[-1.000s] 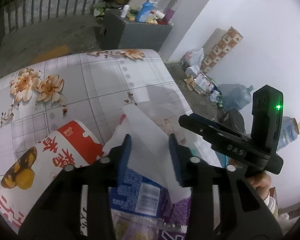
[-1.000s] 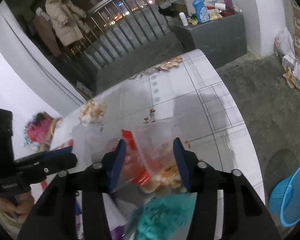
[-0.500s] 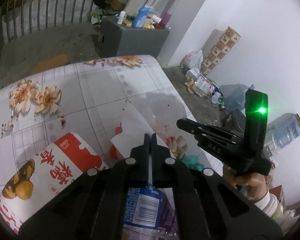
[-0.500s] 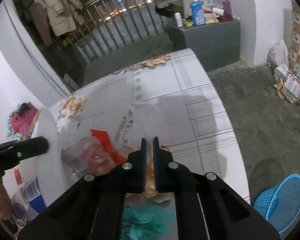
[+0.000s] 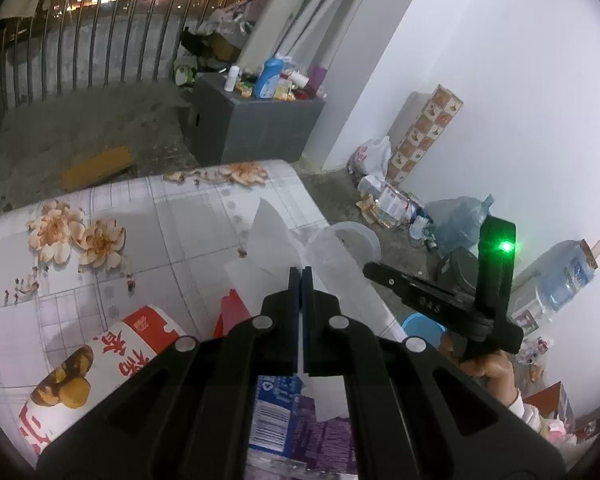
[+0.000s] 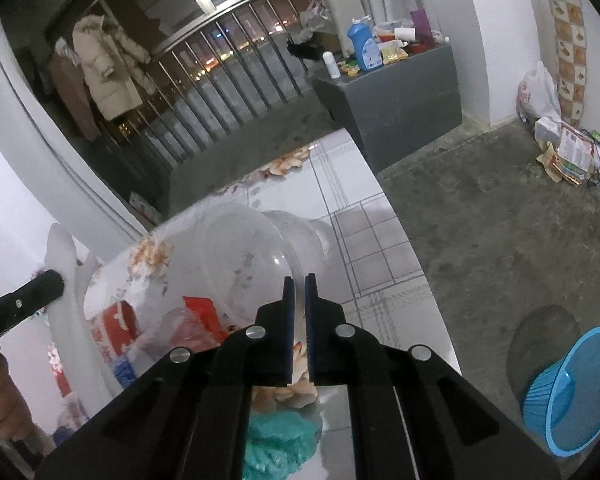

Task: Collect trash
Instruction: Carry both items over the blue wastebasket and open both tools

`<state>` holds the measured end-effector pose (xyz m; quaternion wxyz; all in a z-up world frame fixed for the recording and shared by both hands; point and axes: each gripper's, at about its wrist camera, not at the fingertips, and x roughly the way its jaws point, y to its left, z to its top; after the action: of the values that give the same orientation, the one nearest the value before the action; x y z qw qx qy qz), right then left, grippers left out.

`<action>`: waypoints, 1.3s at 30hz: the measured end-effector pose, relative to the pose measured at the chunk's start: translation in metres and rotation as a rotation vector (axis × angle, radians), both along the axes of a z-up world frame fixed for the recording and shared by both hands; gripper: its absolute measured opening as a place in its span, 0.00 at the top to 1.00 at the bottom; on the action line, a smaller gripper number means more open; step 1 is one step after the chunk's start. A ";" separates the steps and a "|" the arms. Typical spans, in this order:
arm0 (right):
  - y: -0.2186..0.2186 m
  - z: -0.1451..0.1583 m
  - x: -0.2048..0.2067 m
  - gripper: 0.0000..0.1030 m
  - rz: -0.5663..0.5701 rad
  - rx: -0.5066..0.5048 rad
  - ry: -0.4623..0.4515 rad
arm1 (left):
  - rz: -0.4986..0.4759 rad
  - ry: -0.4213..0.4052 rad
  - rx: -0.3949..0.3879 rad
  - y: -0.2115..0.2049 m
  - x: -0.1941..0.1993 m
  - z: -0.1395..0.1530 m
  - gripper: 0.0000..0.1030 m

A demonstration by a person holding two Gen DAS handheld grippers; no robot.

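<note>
My left gripper (image 5: 301,276) is shut on a white sheet of paper (image 5: 270,228) and holds it above the flowered table (image 5: 180,220). My right gripper (image 6: 299,284) is shut on the rim of a clear plastic cup (image 6: 256,252), lifted off the table; the cup also shows in the left wrist view (image 5: 340,248). Below lie a red and white snack bag (image 5: 100,360), a blue carton (image 5: 276,412), a red wrapper (image 6: 202,312) and a teal bag (image 6: 280,444).
A blue basket (image 6: 572,388) stands on the concrete floor to the right of the table. A grey cabinet (image 6: 396,92) with bottles stands at the back. Bags and papers (image 5: 392,200) lie along the white wall. A railing (image 6: 220,68) closes the far side.
Both grippers closed from open: the left on the white paper, the right on the clear cup. Both then rose, lifting paper and cup off the table.
</note>
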<state>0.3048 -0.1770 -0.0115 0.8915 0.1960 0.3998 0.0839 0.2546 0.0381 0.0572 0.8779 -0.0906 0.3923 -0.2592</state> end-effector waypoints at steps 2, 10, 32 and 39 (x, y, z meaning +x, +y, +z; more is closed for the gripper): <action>-0.006 0.006 -0.010 0.95 -0.011 0.020 -0.012 | -0.007 -0.014 -0.006 -0.002 -0.004 0.008 1.00; -0.052 0.030 -0.081 0.95 -0.125 0.055 -0.082 | -0.128 -0.068 0.007 -0.053 -0.027 0.042 1.00; -0.308 -0.120 -0.289 0.95 -0.858 0.142 0.224 | -0.736 0.202 0.272 -0.482 -0.074 -0.102 1.00; -0.361 -0.186 -0.288 0.80 -0.943 0.206 0.328 | -0.729 0.153 0.307 -0.552 -0.086 -0.158 0.35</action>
<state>0.0167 -0.5383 -0.1973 0.7340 0.4526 0.3920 -0.3205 0.1685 -0.5143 -0.1006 0.6999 0.1676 0.4971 -0.4847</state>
